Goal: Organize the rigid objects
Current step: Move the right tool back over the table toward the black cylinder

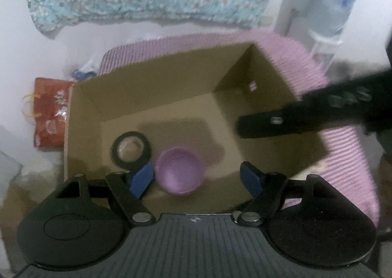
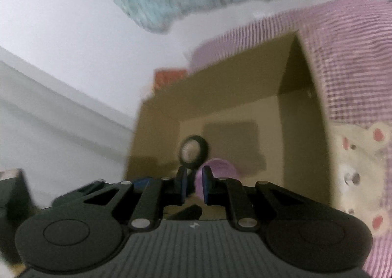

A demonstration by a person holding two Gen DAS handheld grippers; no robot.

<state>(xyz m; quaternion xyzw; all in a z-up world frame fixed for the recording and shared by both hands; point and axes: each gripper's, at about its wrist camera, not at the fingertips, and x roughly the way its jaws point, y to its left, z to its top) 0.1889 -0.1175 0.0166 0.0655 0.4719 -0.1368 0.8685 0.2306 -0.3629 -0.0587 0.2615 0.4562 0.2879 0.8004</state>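
Red bag [image 1: 52,111] beside box [image 1: 83,116] is sharp only from the left.

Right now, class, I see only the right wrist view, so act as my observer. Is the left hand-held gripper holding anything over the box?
Observer: No. The left hand-held gripper is open above the cardboard box, with nothing between its pads.
Operator: Where does my own gripper sit from that side?
Observer: The right hand-held gripper reaches in over the box's right wall.
Operator: What is the blurred red thing beyond the box?
Observer: A red patterned bag, just outside the box's left wall.
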